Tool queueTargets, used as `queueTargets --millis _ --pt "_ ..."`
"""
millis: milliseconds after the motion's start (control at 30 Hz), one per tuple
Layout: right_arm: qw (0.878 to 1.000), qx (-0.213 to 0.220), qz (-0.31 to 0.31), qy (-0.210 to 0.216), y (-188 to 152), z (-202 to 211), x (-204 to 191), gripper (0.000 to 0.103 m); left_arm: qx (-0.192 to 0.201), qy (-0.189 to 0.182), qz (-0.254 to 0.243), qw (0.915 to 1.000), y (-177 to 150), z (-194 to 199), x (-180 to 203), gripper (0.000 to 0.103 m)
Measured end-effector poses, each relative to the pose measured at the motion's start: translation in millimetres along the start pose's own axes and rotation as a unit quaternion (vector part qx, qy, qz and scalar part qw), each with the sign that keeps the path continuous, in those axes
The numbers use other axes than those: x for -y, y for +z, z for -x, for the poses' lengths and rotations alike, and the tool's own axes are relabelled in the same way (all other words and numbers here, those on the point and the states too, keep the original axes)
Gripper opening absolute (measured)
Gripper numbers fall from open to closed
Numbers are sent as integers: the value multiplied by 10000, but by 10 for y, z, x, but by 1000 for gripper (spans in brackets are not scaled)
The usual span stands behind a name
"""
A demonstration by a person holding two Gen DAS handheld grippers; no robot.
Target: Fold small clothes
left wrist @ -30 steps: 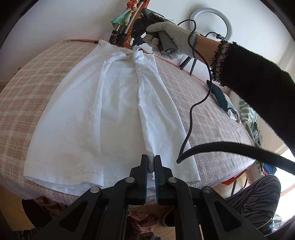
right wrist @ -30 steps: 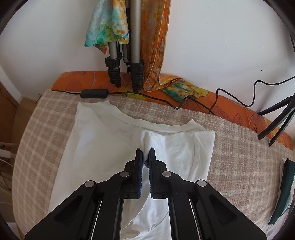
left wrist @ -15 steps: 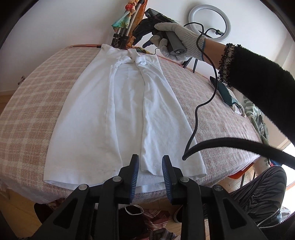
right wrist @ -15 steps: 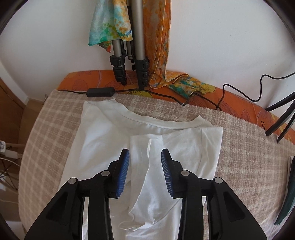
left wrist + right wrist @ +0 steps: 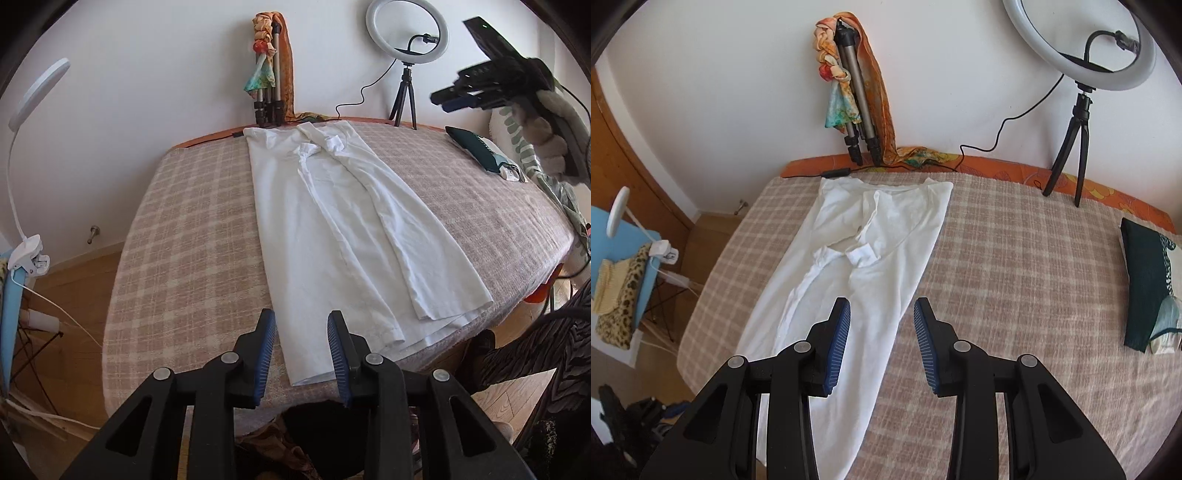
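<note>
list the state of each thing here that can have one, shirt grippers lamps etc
white shirt: flat on the bed, both long sides folded in to a narrow strip
left gripper: opening, nothing between the jaws
right gripper: open, empty, above the shirt
ring light: upright on its tripod, looks unlit
dark garment: folded, at the bed's edge
silver tripod: collapsed, leaning on the wall

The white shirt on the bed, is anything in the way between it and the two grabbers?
Nothing visible is. The white shirt lies flat on the checked blanket, nothing on top of it. The left gripper and right gripper hang above it, jaws apart and empty. The folded dark cloth lies off to one side.
</note>
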State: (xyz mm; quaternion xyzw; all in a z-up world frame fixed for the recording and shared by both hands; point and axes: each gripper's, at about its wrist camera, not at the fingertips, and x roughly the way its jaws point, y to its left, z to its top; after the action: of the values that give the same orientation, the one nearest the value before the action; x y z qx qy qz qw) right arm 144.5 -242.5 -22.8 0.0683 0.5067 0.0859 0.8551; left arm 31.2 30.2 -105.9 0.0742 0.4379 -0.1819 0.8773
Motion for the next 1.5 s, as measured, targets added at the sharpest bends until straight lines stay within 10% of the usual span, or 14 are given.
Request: queueTargets --millis 233,433,667,867,1500 --pt "9954 -796 -231 473 -1270 -177 -55 34 -732 -509 779 9930 -90 -348 -335 35" --pt "9916 -998 -240 785 -1707 -365 -184 34 -1071 -790 1094 9851 -170 -527 -386 34" --pt "9883 -1138 16 1016 -1859 -477 -335 33 -1243 -965 1215 9800 -207 -598 -395 21" --pt "9854 -1170 -41 1239 -1922 -570 -346 8 -1176 -920 966 9841 -190 -590 -289 2" --pt "9751 -1153 -627 1788 -1990 -508 -102 3 -973 -1126 953 9843 -121 -482 -280 2"
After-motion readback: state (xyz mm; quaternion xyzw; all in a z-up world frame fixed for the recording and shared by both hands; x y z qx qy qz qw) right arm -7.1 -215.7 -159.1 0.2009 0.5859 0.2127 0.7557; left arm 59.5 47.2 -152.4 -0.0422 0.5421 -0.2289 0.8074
